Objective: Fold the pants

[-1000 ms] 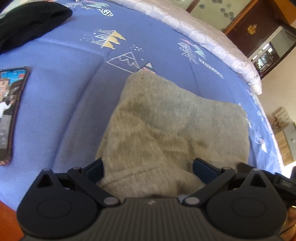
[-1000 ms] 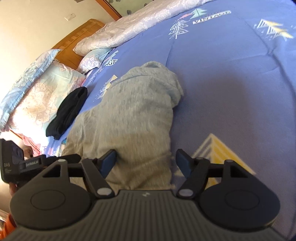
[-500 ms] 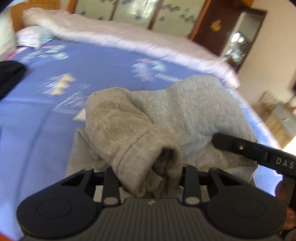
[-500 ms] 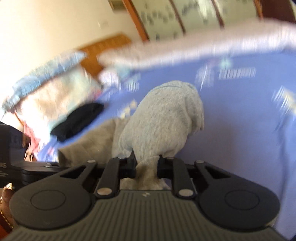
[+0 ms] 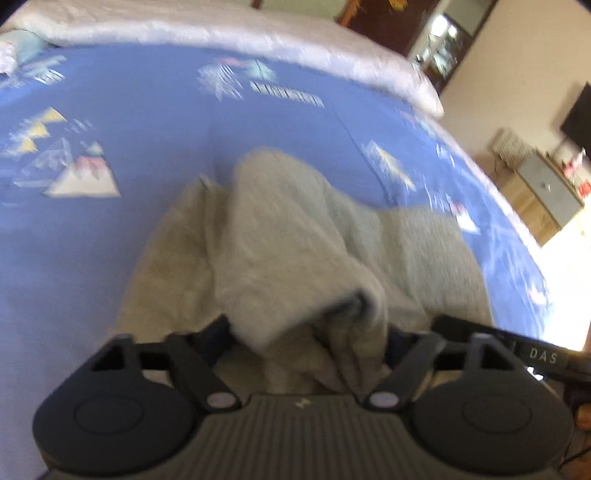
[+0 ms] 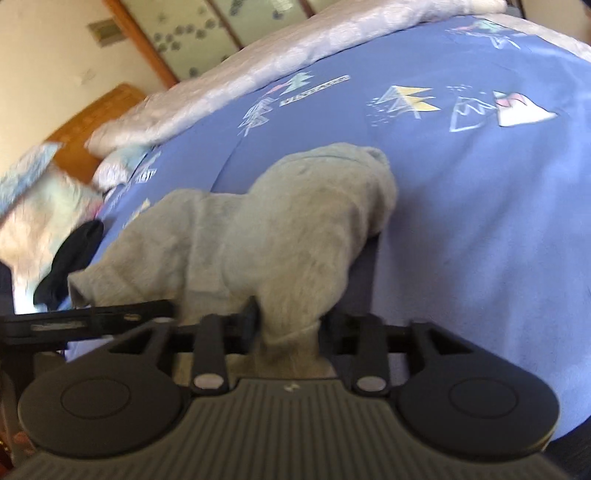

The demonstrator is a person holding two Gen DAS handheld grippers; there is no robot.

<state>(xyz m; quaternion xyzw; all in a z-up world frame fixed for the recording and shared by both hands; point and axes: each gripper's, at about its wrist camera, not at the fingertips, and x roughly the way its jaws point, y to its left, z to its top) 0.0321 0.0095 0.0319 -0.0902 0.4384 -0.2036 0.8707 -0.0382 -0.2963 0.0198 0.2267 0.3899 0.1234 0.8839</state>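
The grey pants (image 5: pixel 295 243) lie bunched and partly doubled over on the blue printed bedsheet (image 5: pixel 147 110). My left gripper (image 5: pixel 308 332) stands open, its jaws wide apart on either side of a loose fold of the pants. In the right wrist view the pants (image 6: pixel 295 229) hang lifted off the sheet (image 6: pixel 480 221), casting a shadow beneath. My right gripper (image 6: pixel 288 325) is shut on the near edge of the pants. The other gripper's body shows at the left edge of that view.
A white quilt (image 5: pixel 221 33) runs along the far side of the bed. A black garment (image 6: pixel 70 258) and pillows (image 6: pixel 40 206) lie by the wooden headboard (image 6: pixel 92 122). A cabinet (image 5: pixel 543 192) stands beyond the bed's right edge.
Both grippers closed on the pants and lifted them forward over themselves. My left gripper has since opened, letting its fold drop; the right still holds its part raised.
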